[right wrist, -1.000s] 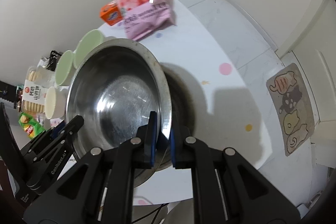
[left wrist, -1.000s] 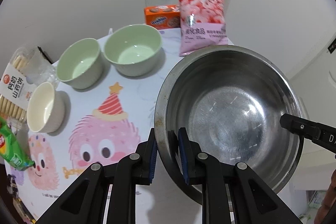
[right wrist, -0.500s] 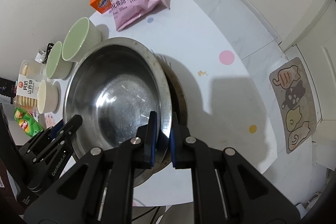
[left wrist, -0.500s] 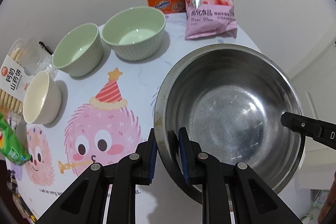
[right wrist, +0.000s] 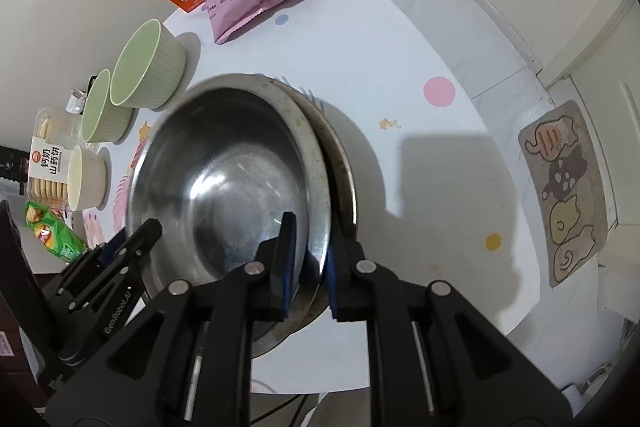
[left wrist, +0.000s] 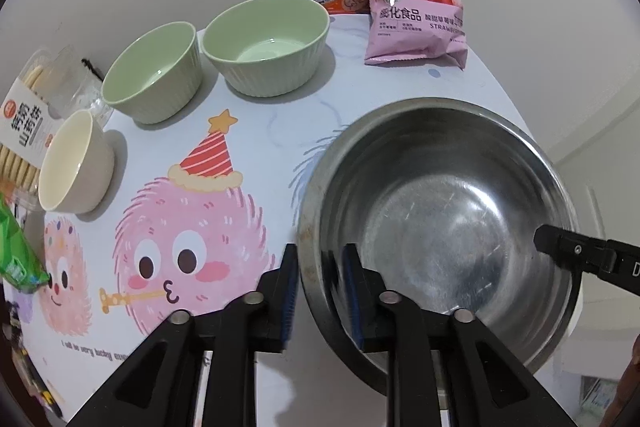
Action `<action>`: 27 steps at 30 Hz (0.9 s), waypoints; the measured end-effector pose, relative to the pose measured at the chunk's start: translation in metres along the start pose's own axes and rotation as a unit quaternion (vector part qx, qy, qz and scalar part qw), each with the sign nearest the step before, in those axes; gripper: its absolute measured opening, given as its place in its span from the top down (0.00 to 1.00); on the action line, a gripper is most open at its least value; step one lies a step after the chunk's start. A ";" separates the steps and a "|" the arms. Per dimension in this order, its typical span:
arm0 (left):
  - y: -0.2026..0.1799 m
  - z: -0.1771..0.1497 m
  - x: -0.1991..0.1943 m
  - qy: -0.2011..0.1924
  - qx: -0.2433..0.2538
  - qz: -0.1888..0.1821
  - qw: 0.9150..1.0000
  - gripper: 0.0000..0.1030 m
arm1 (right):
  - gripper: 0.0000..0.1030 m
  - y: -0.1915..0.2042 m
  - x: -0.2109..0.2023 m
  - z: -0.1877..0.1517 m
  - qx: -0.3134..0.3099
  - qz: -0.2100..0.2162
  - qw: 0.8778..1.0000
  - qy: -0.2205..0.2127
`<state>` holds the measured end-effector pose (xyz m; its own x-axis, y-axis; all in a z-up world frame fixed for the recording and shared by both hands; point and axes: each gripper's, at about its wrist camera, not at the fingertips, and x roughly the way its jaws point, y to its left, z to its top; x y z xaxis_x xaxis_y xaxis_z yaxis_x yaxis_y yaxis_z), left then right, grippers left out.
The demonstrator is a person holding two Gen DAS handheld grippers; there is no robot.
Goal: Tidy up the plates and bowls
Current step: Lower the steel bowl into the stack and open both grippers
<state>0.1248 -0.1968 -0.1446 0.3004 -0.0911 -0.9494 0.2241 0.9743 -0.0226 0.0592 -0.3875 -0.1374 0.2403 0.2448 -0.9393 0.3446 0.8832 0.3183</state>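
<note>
Steel, round and empty, the large metal bowl sits nested in a second steel bowl at the table's near right edge. Left gripper straddles its near rim, jaws slightly parted, contact unclear; right gripper likewise brackets the opposite rim. Farther, by the left edge, stands an empty cream ceramic bowl, then two empty ribbed pale-green bowls. At the far edge lies a pink strawberry-ring snack bag.
</note>
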 end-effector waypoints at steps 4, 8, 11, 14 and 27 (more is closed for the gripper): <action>0.005 0.001 -0.011 -0.021 -0.020 -0.020 0.999 0.36 | 0.70 -0.004 -0.004 0.000 0.024 0.020 1.000 0.000; 0.007 0.004 -0.023 -0.041 -0.026 -0.010 0.999 0.28 | 0.15 0.001 -0.010 0.001 0.029 0.046 0.998 -0.007; 0.012 0.006 -0.031 -0.050 -0.036 -0.009 0.998 0.28 | 0.05 0.007 -0.018 0.001 0.013 0.020 0.999 -0.030; 0.020 0.007 -0.040 -0.062 -0.050 -0.014 0.997 0.27 | 0.04 0.007 -0.023 0.000 0.019 0.023 0.999 -0.033; 0.109 -0.016 -0.080 -0.091 -0.086 0.005 0.992 0.18 | 0.01 0.079 -0.035 -0.014 -0.049 0.034 0.996 -0.060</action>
<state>0.1099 -0.0802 -0.0763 0.4671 -0.1017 -0.8784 0.0627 0.9947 -0.0818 0.0650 -0.3208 -0.0816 0.3695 0.2604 -0.8920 0.2358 0.9022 0.3611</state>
